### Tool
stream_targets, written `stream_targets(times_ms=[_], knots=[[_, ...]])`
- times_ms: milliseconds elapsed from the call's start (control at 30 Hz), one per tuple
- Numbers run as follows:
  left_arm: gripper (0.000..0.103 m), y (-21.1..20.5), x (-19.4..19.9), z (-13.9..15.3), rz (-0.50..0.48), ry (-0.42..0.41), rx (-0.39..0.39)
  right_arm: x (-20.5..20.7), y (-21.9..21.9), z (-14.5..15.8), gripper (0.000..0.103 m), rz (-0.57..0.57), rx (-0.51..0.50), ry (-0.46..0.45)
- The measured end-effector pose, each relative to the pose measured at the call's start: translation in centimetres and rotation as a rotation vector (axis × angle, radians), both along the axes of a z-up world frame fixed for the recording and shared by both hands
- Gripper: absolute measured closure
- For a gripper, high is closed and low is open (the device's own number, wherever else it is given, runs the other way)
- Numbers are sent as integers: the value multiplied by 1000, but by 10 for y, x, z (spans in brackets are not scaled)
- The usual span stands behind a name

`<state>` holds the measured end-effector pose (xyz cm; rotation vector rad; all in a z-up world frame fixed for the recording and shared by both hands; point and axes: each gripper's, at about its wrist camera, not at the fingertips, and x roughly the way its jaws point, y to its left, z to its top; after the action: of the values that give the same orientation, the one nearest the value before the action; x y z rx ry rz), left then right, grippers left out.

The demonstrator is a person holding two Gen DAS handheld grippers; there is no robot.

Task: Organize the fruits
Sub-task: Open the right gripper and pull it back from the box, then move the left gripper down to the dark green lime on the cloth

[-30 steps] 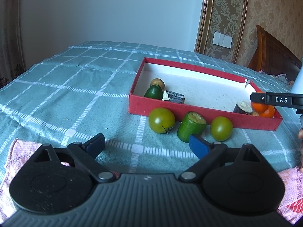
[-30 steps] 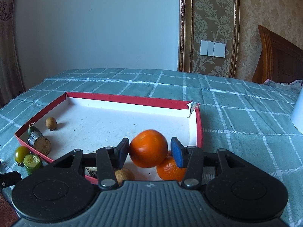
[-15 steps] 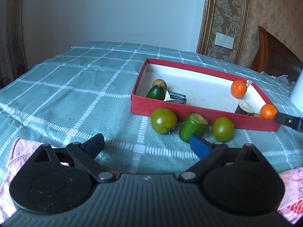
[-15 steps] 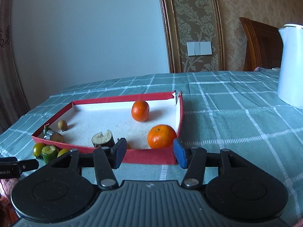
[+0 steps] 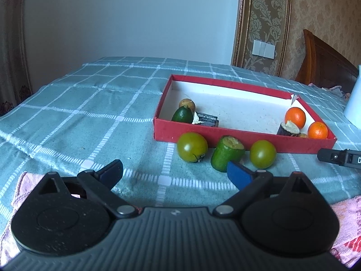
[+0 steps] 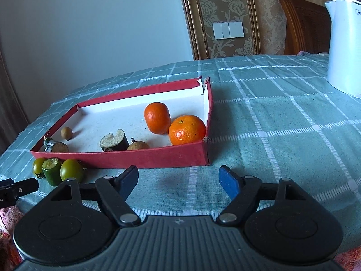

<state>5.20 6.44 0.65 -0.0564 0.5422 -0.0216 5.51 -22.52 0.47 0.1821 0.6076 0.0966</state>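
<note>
left gripper: spread wide, empty, near three green fruits outside the red box.
right gripper: wide, empty, bare cloth ahead.
oranges: touching, perhaps, in the box's right corner.

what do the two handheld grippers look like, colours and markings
Both look alike. The left gripper and the right gripper each have a dark grey ribbed body with a small pale logo, two round black discs, black linkage arms with silver pivot pins, and blue fingertip pads. A black bar on each bears partly cut-off white lettering. No cables, sleeves or hands show.
</note>
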Motion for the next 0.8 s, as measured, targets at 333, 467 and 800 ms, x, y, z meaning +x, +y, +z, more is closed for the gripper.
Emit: stream_targets(times_ms=[333, 467, 800], knots=[[9, 0, -3, 5, 18, -23, 47, 0, -8, 0, 25, -5, 50, -5], [8, 9, 3, 15, 58, -35, 47, -1, -11, 0, 25, -5, 68, -8], [6, 6, 22, 18, 73, -56, 120, -1, -11, 0, 25, -5, 67, -8]])
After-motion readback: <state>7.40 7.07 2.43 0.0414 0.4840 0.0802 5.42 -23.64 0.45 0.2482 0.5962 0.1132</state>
